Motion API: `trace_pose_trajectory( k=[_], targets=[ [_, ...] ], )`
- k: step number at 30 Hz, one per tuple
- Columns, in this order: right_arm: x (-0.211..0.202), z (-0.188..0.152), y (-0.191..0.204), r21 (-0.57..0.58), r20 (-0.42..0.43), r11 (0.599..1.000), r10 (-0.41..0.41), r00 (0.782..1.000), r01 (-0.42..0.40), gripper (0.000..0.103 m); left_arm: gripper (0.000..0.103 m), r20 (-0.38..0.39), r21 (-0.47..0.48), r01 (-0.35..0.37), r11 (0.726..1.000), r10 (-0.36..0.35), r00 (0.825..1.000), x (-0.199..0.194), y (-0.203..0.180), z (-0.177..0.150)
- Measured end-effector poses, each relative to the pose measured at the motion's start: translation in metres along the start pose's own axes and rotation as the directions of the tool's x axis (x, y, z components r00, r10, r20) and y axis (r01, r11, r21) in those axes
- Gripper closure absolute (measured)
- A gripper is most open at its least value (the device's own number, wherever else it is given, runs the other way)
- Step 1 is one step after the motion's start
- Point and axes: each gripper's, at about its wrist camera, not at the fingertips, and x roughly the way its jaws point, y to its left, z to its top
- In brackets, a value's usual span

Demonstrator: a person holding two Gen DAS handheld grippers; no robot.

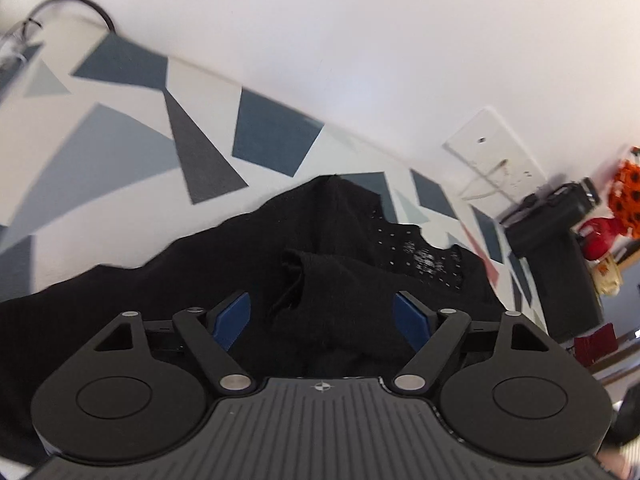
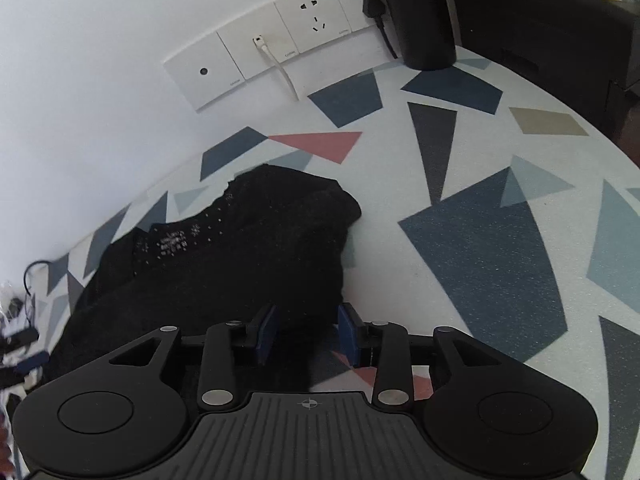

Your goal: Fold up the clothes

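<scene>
Black knit fabric filled the middle of both views: a dark garment (image 1: pixel 320 264) lay rumpled on a white tabletop (image 1: pixel 120 120) patterned with blue, grey and pink angular shapes. In the left wrist view it spread from the lower left edge up to a peak near the centre, with a patch of pale dotted openwork toward the right of centre. The left gripper (image 1: pixel 322 320) had its blue-padded fingers (image 1: pixel 232 320) spread wide, and a bunched fold of the cloth sat between them; the pads did not look pressed onto it.

In the right wrist view the same garment (image 2: pixel 248 248) occupied the centre left of the frame, its right edge running down toward the right gripper (image 2: pixel 306 334). Those fingers (image 2: pixel 266 334) stood at a narrower gap, with dark cloth lying in the space between them, though I could not tell whether it was truly pinched.

At the upper centre of that view a row of white wall sockets (image 2: pixel 280 40) carried a white cable (image 2: pixel 284 72) and a black plug (image 2: pixel 372 6). A black cylindrical container (image 2: pixel 420 12) stood upright on the table at the top right; its inside could not be seen. Beside it, a black box (image 2: pixel 552 20) sat at the frame's far upper right, its contents likewise hidden.
</scene>
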Motion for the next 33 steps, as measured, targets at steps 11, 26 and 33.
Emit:
trace_pose_trajectory(
  k=[11,26,33],
  targets=[
    [0.027,-0.011,0.027,-0.255,0.056,0.965,-0.046,0.997,0.059,0.054,0.098,0.004,0.074,-0.05,0.996,0.049,0.999,0.028,-0.039,0.016],
    [0.041,0.008,0.031,-0.25,0.1,0.967,-0.021,0.995,0.046,0.05,0.099,0.258,-0.027,-0.105,0.994,0.109,0.96,-0.04,-0.024,0.046],
    [0.039,0.006,0.035,-0.283,0.076,0.955,-0.076,0.994,0.094,0.086,0.099,0.253,0.004,-0.133,0.991,0.128,0.959,-0.044,-0.022,0.044]
  ],
)
